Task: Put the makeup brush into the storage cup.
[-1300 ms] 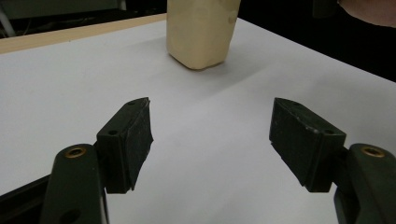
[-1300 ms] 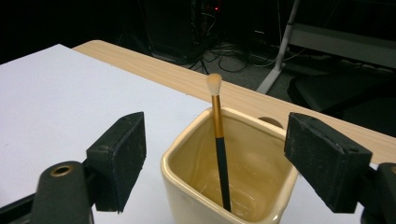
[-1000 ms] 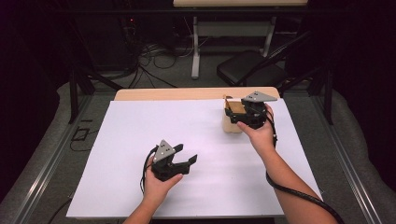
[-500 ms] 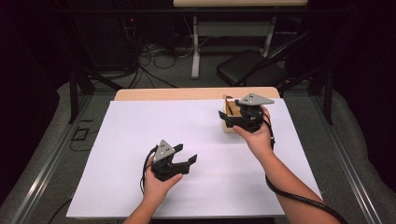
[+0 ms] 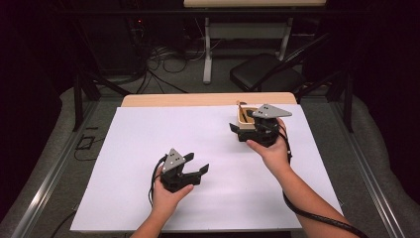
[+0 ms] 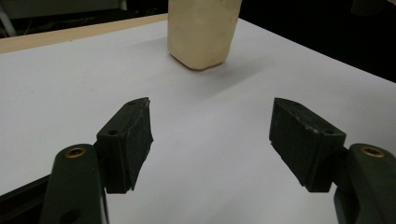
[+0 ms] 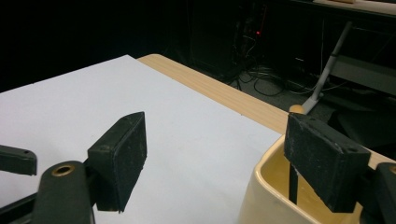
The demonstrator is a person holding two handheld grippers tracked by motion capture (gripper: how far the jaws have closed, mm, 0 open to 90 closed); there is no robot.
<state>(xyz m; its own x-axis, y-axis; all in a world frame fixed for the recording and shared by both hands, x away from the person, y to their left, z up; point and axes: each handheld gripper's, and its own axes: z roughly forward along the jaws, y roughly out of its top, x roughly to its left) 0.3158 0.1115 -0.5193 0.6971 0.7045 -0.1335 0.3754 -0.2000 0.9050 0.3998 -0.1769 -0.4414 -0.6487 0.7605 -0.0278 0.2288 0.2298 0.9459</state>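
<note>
The right gripper (image 5: 247, 130) hovered at the far right of the white sheet (image 5: 148, 148), right up against a small cream tub (image 5: 243, 118) that stood near the table's wooden back edge (image 5: 198, 99). Its jaws stood wide apart and held nothing. In the right gripper view, one jaw hung over the tub's (image 7: 266, 186) rim while the other was out over bare sheet, so the near wall of the tub sat between them. A thin dark stick (image 7: 293, 182) stood inside the tub, leaning on its wall.

The left gripper (image 5: 198, 173) rested low on the near middle of the sheet, well apart from the tub, in the person's left hand (image 5: 166, 196). Its jaws were wide too, and empty. In the left gripper view they (image 6: 210, 130) pointed across the sheet toward the tub (image 6: 203, 32), which stood upright well ahead of them.

A black chair (image 5: 267, 77) and loose cables (image 5: 163, 54) lay on the floor beyond the table.
</note>
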